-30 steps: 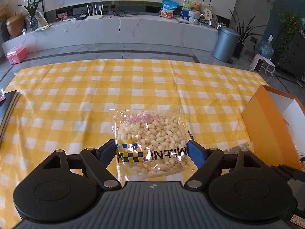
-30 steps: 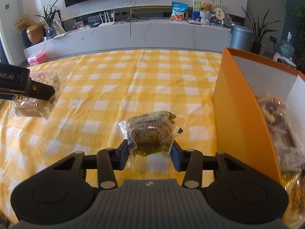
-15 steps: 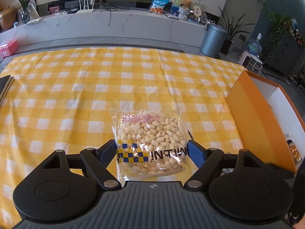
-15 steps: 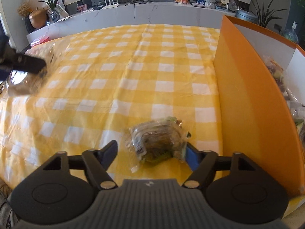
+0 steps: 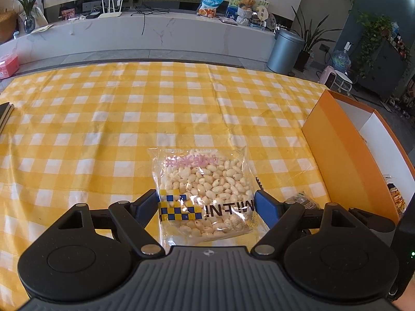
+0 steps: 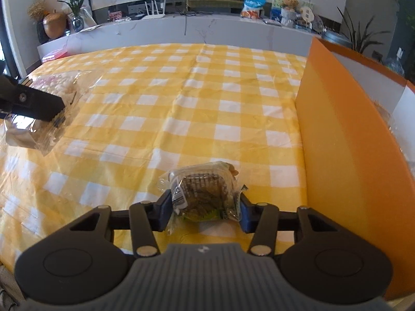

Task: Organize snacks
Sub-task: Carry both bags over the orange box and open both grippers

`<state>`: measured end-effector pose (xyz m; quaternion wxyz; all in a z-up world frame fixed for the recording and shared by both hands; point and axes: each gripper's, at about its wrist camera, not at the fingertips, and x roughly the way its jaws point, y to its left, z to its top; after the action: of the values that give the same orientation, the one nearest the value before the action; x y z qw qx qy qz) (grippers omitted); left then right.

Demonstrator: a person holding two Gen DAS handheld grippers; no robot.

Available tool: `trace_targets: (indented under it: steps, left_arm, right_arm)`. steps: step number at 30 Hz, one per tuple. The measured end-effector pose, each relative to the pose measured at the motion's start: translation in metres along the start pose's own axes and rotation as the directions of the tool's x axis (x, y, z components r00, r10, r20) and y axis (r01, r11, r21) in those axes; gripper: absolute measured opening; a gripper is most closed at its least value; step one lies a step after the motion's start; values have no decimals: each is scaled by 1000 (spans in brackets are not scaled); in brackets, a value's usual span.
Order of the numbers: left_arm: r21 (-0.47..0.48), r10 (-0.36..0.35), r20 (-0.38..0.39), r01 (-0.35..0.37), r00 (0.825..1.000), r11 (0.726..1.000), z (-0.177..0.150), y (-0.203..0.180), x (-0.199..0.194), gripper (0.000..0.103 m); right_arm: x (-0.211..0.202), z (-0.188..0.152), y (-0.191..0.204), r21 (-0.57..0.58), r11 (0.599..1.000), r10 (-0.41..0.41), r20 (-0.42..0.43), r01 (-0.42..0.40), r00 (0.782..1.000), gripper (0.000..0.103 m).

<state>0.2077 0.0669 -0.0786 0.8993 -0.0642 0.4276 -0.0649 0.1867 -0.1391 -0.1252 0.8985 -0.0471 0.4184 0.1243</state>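
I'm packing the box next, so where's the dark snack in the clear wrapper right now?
In the right wrist view, the dark wrapped snack sits between the closing right gripper fingers on the yellow checked cloth, left of the orange box.

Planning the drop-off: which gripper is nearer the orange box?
Right. The right gripper, closing on a dark snack, sits just beside the orange box; the left gripper, holding a puff bag, is farther off.

A yellow-and-white checked tablecloth (image 5: pixel 129 119) covers the table. The clear puffed-snack bag (image 5: pixel 205 191) holds cream-white pieces, with pink lettering at its far end and a blue-and-yellow chequered band nearer. The box (image 6: pixel 342 140) at right is orange outside, white inside. The wrapped cake (image 6: pixel 205 194) looks dark brown with green edging.
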Motion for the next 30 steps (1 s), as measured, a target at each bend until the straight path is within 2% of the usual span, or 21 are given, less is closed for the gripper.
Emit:
trace_targets:
  steps: [6, 9, 13, 17, 20, 23, 26, 30]
  left_arm:
    - [63, -4, 47, 2, 999, 998, 6, -20, -22, 93]
    - [67, -33, 59, 29, 998, 997, 11, -32, -29, 93]
    - [87, -78, 61, 73, 995, 994, 20, -57, -29, 93]
    - [112, -129, 45, 123, 991, 986, 29, -90, -19, 93]
    - [135, -183, 28, 178, 983, 975, 34, -117, -10, 93]
    - [148, -236, 12, 231, 972, 962, 39, -142, 0, 93]
    - [160, -266, 10, 261, 964, 952, 44, -163, 12, 93]
    - [186, -272, 10, 266, 962, 946, 52, -187, 33, 93]
  right_arm:
    - [-37, 15, -2, -14, 999, 32, 98, -31, 995, 49]
    - [-68, 25, -12, -20, 1000, -7, 158, 11, 987, 49]
    - [-110, 38, -49, 50, 998, -45, 215, 35, 975, 49]
    - [-137, 46, -99, 109, 991, -101, 236, 77, 966, 49]
    - [-136, 42, -138, 131, 983, -155, 198, 131, 968, 49]
    - [-125, 33, -172, 195, 970, -182, 169, 149, 969, 49]
    - [-113, 23, -197, 304, 943, -195, 181, 134, 964, 49]
    - [-89, 21, -214, 368, 923, -176, 145, 112, 974, 49]
